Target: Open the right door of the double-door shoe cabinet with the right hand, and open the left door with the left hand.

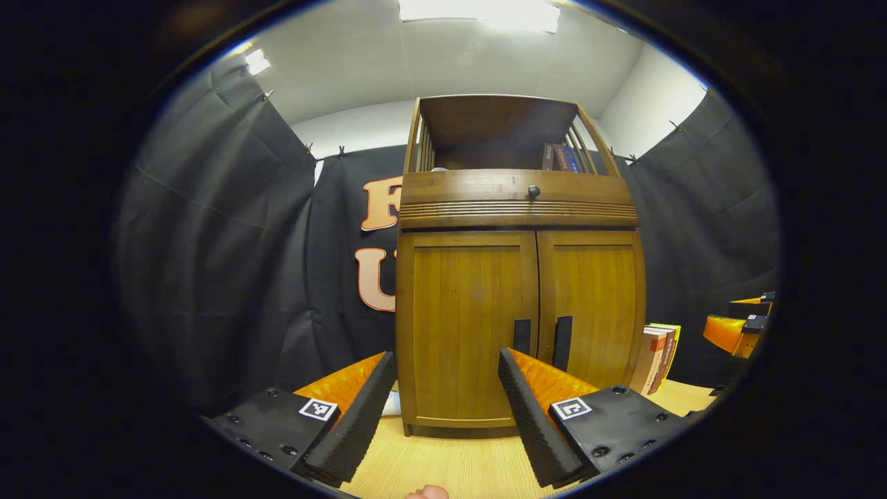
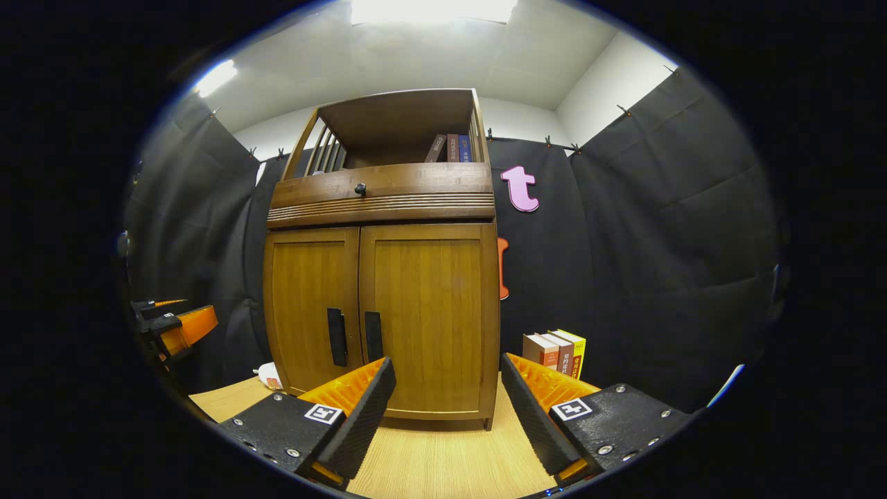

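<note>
Black cloth is hanging all around the booth, and a pale wood-grain worktop (image 2: 443, 464) is carrying the brown wooden double-door shoe cabinet (image 2: 381, 277), which is standing upright in front of me with both doors shut.

I am holding my right gripper (image 2: 443, 402) a little way in front of the cabinet's right door (image 2: 429, 319), fingers spread wide and gripping nothing. My left gripper (image 1: 443, 395) is facing the cabinet's left door (image 1: 464, 326), also spread and empty. The right door's dark vertical handle (image 2: 373, 336) is sitting just beside the left door's matching handle (image 2: 337, 337), either side of the centre seam.

That closeness is what I am worrying about: with the handles nearly side by side, I am judging that my fingers could catch the wrong handle, or both at once, or that my two grippers could bump each other at the seam. A slim flat handle could also slip out of a shallow pinch, and a hard pull could drag the cabinet forward.

The open slatted shelf (image 2: 395, 132) on top of the cabinet is holding a few upright books (image 2: 450, 147). What the cabinet is holding behind its doors I cannot tell. More upright books (image 2: 554, 353) are standing on the worktop to the cabinet's right.
</note>
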Demonstrator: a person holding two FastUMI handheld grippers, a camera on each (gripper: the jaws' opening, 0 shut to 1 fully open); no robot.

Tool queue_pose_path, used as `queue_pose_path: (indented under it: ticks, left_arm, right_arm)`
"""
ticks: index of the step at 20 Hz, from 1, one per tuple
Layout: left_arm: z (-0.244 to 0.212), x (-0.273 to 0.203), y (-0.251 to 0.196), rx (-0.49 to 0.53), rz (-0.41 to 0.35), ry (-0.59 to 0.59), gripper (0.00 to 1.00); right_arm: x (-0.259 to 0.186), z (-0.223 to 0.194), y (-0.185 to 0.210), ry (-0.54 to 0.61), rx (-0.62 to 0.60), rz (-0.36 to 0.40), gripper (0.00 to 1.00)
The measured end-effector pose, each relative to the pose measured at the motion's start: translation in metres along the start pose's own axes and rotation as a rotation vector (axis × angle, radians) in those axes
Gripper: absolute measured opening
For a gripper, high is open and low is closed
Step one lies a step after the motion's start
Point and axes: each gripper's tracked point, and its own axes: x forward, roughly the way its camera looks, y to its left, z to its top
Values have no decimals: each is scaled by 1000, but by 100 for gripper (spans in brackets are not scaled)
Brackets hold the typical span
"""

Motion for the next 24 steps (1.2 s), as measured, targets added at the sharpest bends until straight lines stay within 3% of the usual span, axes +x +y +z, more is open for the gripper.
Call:
queue_pose_path:
  ticks: [14, 19, 20, 23, 24]
  left_arm:
    - [0, 2, 4, 12, 0, -1, 96]
    - [-1, 1, 7, 8, -1, 0, 96]
    - [-1, 1, 7, 10, -1, 1, 96]
    - [-2, 0, 12, 19, 2, 1, 96]
    - [-2, 0, 13, 20, 4, -2, 97]
  right_arm:
    - [7, -1, 6, -5, 2, -1, 94]
    - [21, -3, 21, 6, -7, 44, 94]
    - [27, -2, 26, 4, -7, 55, 98]
    - [51, 7, 43, -25, 7, 89, 94]
    - [62, 8, 49, -28, 8, 100, 98]
